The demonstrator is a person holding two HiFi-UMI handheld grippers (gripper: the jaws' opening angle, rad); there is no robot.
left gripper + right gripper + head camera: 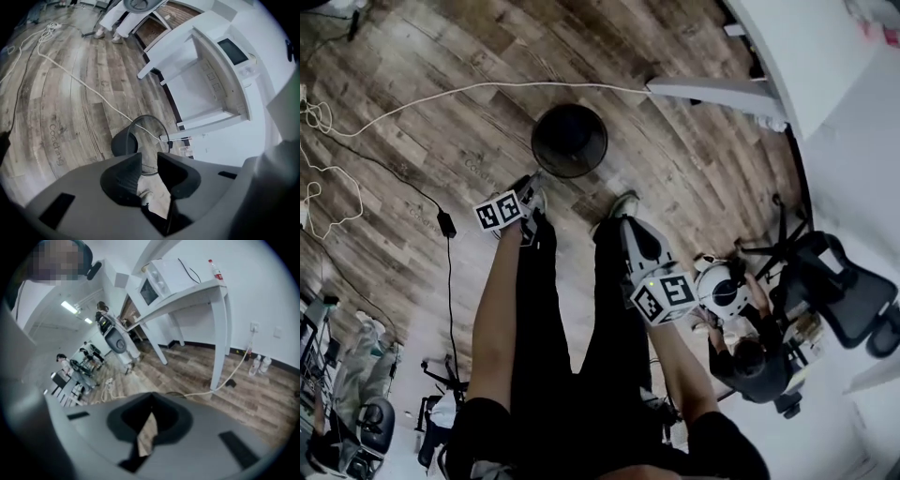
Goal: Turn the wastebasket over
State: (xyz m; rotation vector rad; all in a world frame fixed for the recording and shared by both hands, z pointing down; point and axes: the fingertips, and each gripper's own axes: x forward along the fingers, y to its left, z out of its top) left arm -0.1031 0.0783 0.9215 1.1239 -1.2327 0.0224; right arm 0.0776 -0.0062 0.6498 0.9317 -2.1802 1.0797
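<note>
The black mesh wastebasket (569,141) stands on the wood floor, its round mouth facing up. It sits just ahead of both grippers. My left gripper (532,190) hangs above and short of its near left rim; in the left gripper view the jaws (149,159) stand apart with nothing between them, and the wastebasket (140,140) shows just beyond the tips. My right gripper (623,203) is to the right of the basket and clear of it. In the right gripper view its jaws (151,409) meet at the tips and hold nothing.
A white cable (441,98) runs across the floor to the white table leg (712,94) behind the basket. A black cable with an adapter (446,223) lies at the left. An office chair (834,281) and a person (750,361) are at the right. A microwave (164,280) sits on the table.
</note>
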